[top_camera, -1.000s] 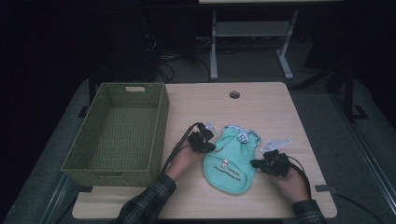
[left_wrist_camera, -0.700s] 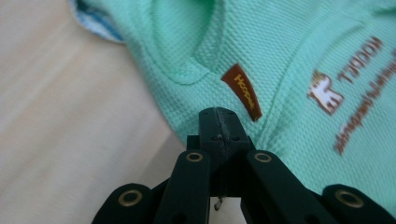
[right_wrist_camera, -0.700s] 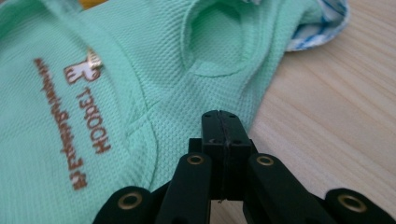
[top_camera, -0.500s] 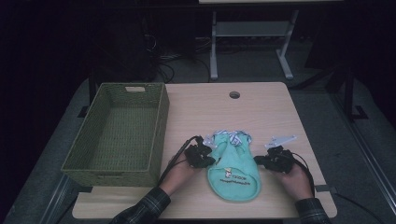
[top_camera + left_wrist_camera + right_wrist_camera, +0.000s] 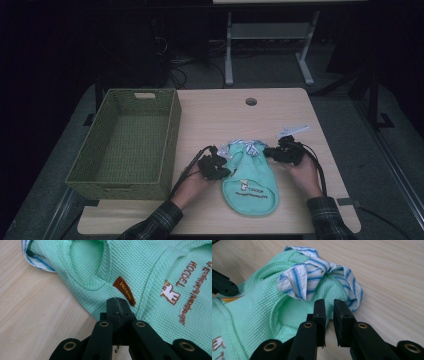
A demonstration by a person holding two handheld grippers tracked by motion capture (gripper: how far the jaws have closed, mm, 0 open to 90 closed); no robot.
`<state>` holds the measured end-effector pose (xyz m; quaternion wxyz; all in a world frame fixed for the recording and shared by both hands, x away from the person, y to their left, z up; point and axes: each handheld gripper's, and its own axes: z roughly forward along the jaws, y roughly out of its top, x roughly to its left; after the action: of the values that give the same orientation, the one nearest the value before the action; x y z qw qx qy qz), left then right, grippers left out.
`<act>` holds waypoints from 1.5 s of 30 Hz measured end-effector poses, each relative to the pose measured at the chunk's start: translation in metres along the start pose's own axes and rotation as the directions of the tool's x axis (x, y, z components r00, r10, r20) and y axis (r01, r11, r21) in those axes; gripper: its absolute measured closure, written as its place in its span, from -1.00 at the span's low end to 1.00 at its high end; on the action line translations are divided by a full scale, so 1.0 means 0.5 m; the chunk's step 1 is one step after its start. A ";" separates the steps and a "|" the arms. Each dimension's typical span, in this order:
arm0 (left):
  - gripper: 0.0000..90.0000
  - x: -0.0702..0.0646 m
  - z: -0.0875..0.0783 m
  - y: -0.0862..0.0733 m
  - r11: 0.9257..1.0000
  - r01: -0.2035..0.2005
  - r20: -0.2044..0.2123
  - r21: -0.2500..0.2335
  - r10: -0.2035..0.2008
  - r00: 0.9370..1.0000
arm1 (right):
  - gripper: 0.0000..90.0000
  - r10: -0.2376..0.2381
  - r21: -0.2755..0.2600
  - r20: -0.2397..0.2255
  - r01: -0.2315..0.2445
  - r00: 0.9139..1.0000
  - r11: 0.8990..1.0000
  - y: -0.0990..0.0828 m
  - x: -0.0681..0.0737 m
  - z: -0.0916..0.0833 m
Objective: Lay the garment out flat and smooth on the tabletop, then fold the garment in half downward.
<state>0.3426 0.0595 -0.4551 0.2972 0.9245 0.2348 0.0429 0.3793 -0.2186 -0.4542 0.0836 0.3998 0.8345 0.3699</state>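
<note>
Garment [image 5: 250, 182] dragged nearer, basket [image 5: 130, 137] left, right hand-held gripper [image 5: 274, 153] opening

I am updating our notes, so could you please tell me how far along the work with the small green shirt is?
Done: the green shirt lies flat on the table, collar away from the person. In hand: the left hand-held gripper is shut on the shirt's edge; the right hand-held gripper has just been opening, a narrow gap between its jaws at the collar side. Left: likely folding; the basket holds nothing.
</note>
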 end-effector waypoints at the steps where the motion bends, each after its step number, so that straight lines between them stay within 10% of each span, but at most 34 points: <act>1: 0.99 0.000 0.000 0.000 1.000 0.002 0.001 0.001 -0.002 1.000 | 0.81 0.006 0.003 0.000 -0.006 1.000 1.000 0.001 0.001 0.003; 22: 0.99 -0.002 0.000 -0.001 1.000 0.002 -0.003 -0.003 -0.002 1.000 | 1.00 -0.044 0.038 0.133 0.039 0.990 0.999 -0.010 -0.028 0.019; 29: 0.89 0.009 0.001 -0.002 0.999 0.030 0.039 -0.023 -0.029 0.999 | 0.99 -0.025 0.011 0.084 0.024 0.996 1.000 -0.015 -0.027 0.016; 45: 0.28 0.054 -0.017 0.034 0.997 0.041 -0.023 -0.067 -0.043 0.999 | 0.54 -0.032 -0.067 0.054 0.036 0.998 0.997 0.006 -0.021 -0.035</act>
<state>0.3719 0.0643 -0.4401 0.3256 0.9085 0.2560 0.0555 0.3806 -0.2349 -0.4411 0.1254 0.3920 0.8256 0.3860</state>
